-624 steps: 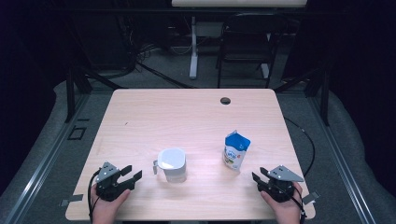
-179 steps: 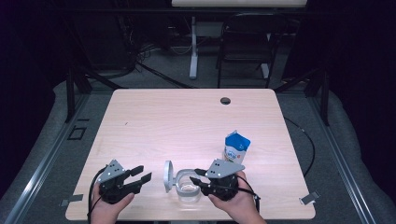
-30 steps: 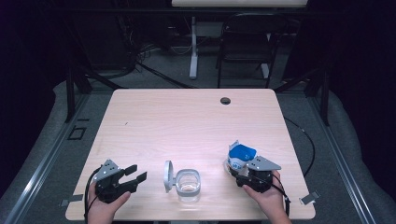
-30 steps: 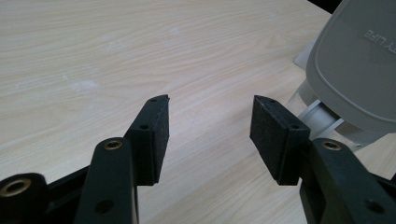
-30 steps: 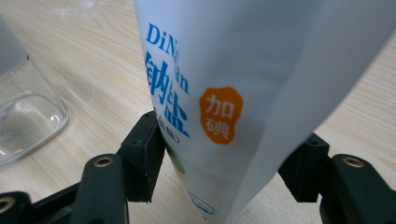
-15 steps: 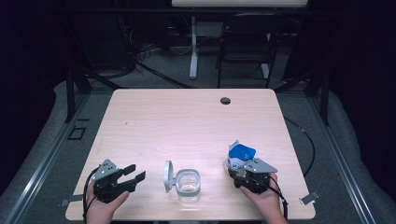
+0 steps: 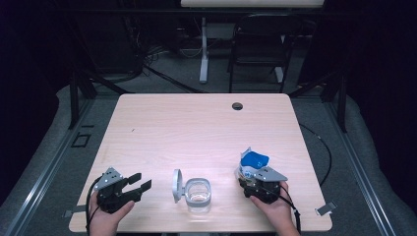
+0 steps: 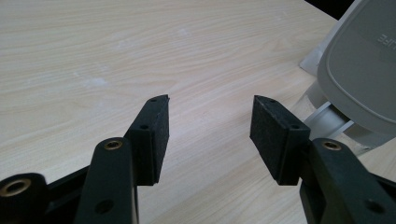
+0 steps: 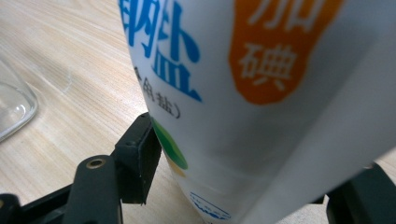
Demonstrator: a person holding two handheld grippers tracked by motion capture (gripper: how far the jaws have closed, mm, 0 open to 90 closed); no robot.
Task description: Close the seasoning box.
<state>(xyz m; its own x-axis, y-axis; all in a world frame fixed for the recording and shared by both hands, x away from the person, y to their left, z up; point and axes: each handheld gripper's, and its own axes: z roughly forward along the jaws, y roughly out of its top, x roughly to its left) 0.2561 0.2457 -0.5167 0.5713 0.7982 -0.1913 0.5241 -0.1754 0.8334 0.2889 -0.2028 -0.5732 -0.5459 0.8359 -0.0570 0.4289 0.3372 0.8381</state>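
Note:
A white and blue salt pouch point(image 7: 253, 160) point(image 9: 280, 93) stands at the table's front right, leaning a little. My right gripper point(image 7: 250, 173) point(image 9: 252, 154) is shut on its lower part, one jaw on each side. A clear glass container point(image 7: 198, 191) point(image 9: 11, 107) sits at the front middle with its grey lid point(image 7: 177, 186) point(image 8: 364, 79) swung up on its left side. My left gripper point(image 7: 141, 180) point(image 8: 211, 100) rests open at the front left, holding nothing, with its jaws aimed toward the lid.
The light wooden table point(image 7: 206, 128) has a small dark cable hole point(image 7: 237, 105) near its far edge. A chair point(image 7: 260, 44) and a desk leg point(image 7: 203, 49) stand on the floor beyond it. A cable trails off the right side.
Since the earliest frames the container's lid has been swung open and my right gripper has gone from the container to the pouch. Over the last second hardly anything moves.

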